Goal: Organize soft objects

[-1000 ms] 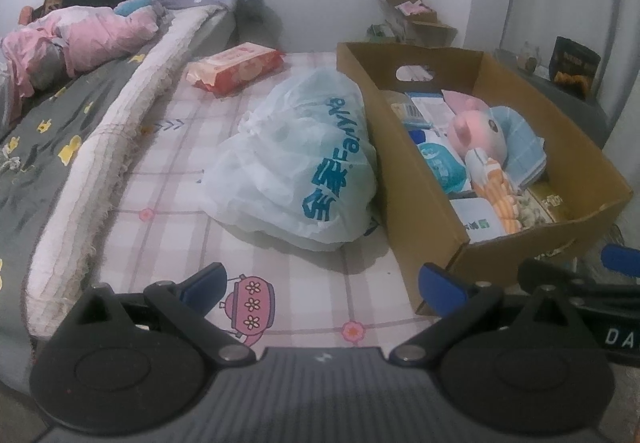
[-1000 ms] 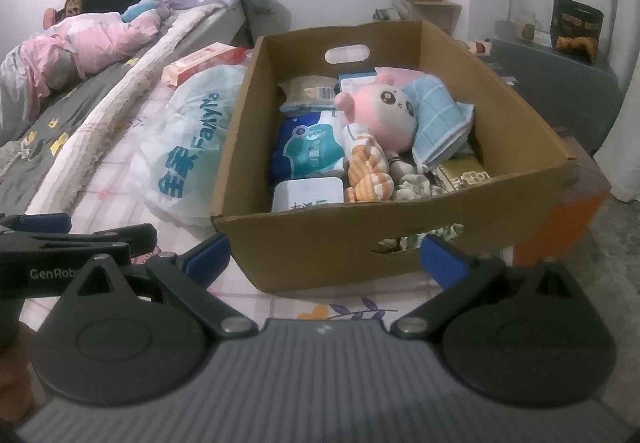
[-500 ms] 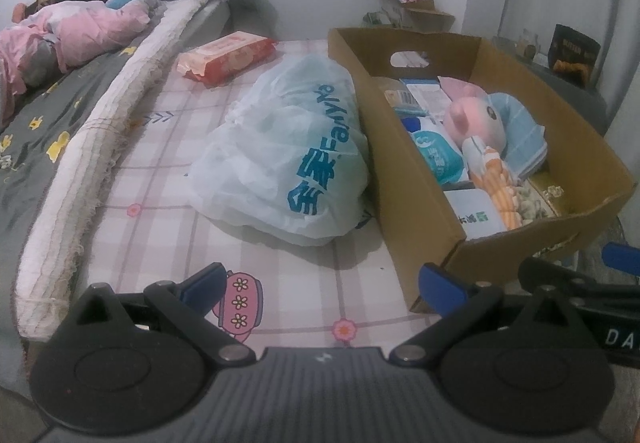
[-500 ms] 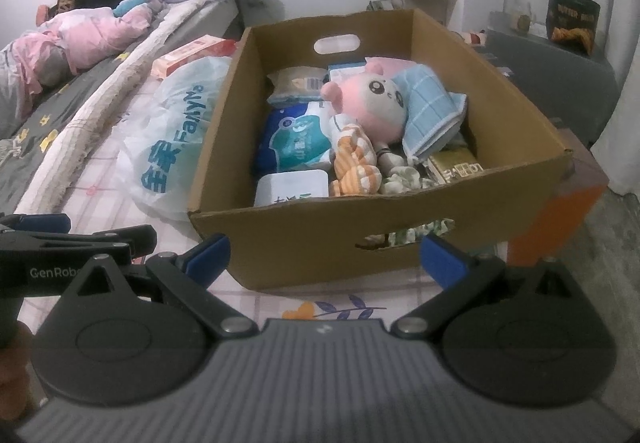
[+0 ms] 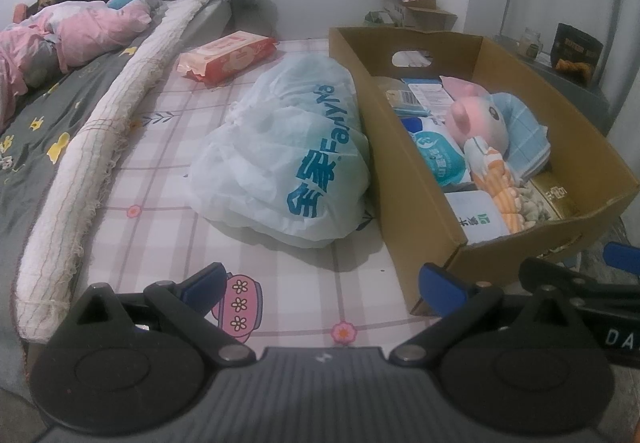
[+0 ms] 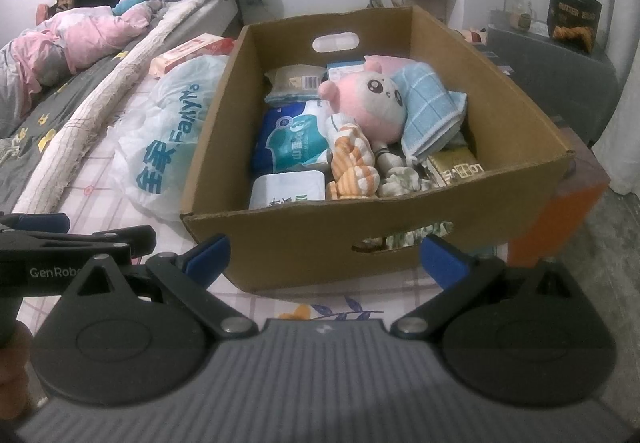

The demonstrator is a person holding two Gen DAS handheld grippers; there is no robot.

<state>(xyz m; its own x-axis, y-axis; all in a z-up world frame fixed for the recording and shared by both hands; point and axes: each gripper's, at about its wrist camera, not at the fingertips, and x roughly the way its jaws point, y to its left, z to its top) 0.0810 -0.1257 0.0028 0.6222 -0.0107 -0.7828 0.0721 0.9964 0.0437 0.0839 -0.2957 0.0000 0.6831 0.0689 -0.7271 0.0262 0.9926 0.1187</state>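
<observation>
Both tongs, left gripper (image 5: pixel 322 283) and right gripper (image 6: pixel 324 255), gaped wide, empty; hung short of box (image 6: pixel 304 239), likely sizing up plush toy (image 6: pixel 370 103) on top

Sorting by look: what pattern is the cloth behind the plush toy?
Light blue check cloth, clearest in the right wrist view.

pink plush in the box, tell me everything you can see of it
The pink plush is a soft toy with a round pink head, a pale face with dark eyes and small ears. It lies in the open cardboard box with its head toward the far wall and its striped body below. Its head rests against a blue checked cloth; an orange-striped fabric piece lies over its lower part, and a blue-and-white packet sits beside it. Neither gripper touches it.
</observation>
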